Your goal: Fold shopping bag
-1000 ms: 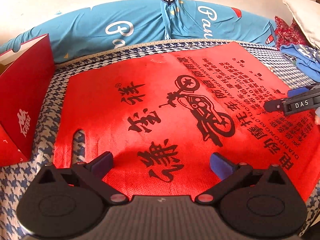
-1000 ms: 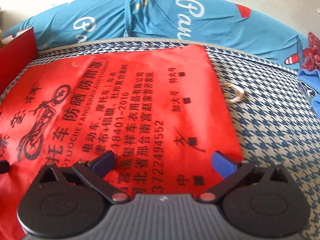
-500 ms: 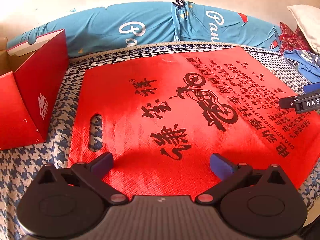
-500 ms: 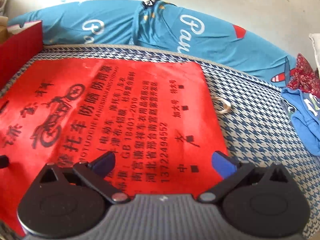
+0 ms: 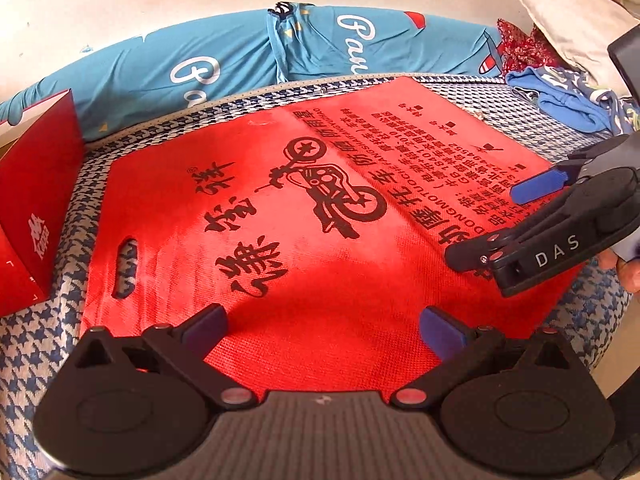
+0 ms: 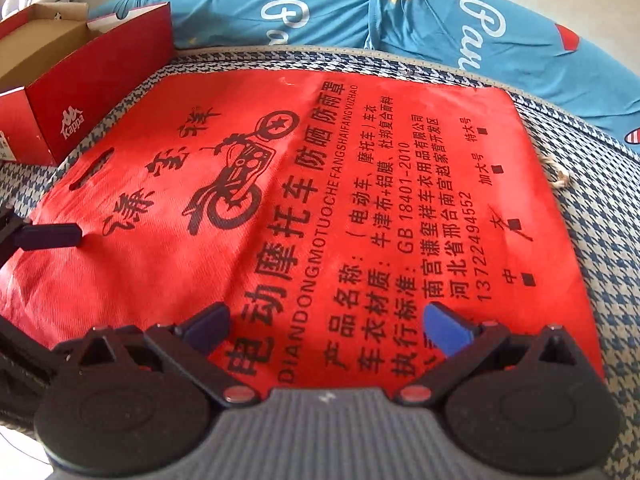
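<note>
A red shopping bag (image 5: 304, 240) (image 6: 280, 216) printed with black characters and a motorcycle lies flat and unfolded on the houndstooth bed cover (image 5: 36, 344). Its cut-out handle slot (image 5: 125, 268) is at the left end. My left gripper (image 5: 324, 326) is open over the bag's near edge, close to the handle end, with nothing between its fingers. My right gripper (image 6: 328, 326) is open over the near edge toward the bag's right end. In the left wrist view the right gripper (image 5: 520, 224) shows from the side at the right. One left fingertip (image 6: 52, 236) shows at the left in the right wrist view.
A red shoe box (image 6: 92, 80) (image 5: 36, 200) stands open left of the bag. Blue printed bedding (image 5: 280, 52) lies along the wall behind. Crumpled blue clothes (image 5: 560, 100) and a pillow (image 5: 568, 20) are at the far right. A small ring of cord (image 6: 558, 176) lies beside the bag's right edge.
Both grippers have drawn back toward the near edge, so more of the bag shows. The right gripper has come closer to the left one and looks left. The bag lies unmoved.
</note>
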